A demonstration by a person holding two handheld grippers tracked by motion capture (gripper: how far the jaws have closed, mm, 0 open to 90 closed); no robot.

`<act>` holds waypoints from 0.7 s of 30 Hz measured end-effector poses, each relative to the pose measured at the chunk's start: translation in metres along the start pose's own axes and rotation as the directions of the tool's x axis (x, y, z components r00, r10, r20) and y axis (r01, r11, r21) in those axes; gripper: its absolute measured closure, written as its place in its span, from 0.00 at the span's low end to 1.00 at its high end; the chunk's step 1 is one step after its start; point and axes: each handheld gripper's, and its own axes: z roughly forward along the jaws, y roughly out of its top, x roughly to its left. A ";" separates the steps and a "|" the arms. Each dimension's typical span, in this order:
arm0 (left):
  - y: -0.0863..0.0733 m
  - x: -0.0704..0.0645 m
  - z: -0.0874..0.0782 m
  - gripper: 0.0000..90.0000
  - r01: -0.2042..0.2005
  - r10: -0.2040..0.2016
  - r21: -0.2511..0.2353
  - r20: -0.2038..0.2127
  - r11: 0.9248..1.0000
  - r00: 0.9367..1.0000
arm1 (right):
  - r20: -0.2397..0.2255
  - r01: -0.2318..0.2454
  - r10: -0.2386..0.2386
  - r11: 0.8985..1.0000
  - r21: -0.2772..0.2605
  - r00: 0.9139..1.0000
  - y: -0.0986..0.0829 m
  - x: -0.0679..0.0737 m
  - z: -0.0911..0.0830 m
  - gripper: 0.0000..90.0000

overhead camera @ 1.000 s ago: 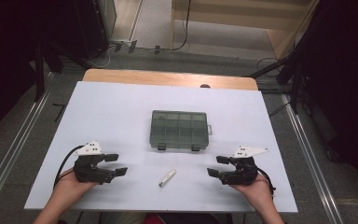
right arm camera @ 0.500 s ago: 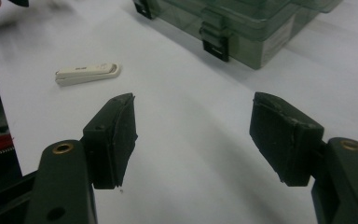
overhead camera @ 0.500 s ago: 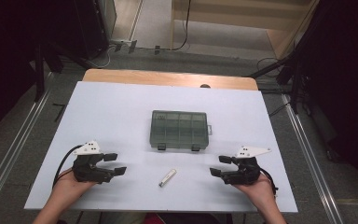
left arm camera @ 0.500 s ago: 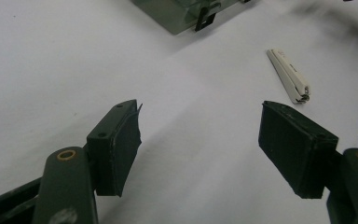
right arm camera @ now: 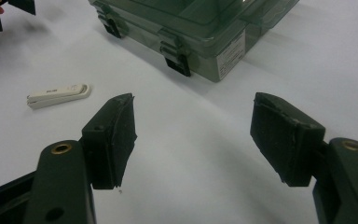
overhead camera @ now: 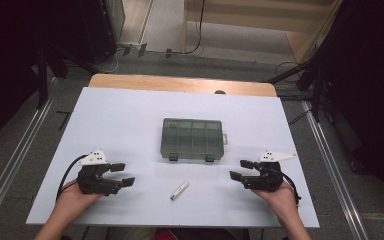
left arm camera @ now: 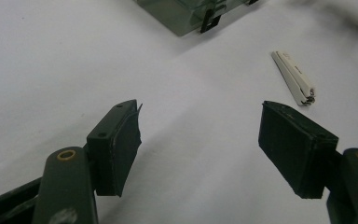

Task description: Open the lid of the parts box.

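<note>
A white nail clipper point(overhead camera: 179, 190) lies on the white table point(overhead camera: 130, 120), at six o'clock from the closed grey compartment box point(overhead camera: 192, 138). The left gripper point(overhead camera: 121, 175) sits at nine o'clock from the clipper, jaws spread and holding nothing. The right gripper point(overhead camera: 241, 169) sits at three o'clock, jaws likewise spread, well apart from it.

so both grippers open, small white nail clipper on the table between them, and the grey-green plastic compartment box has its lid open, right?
Not quite: the grey-green plastic compartment box is shut, both front latches down, as the right gripper view shows. Otherwise right: left gripper and right gripper open, small white nail clipper between them.
</note>
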 end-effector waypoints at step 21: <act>0.000 0.000 0.001 0.32 -0.003 0.003 0.008 0.004 1.000 1.000 | 0.015 0.008 -0.008 1.000 0.008 1.000 0.020 -0.008 0.013 0.38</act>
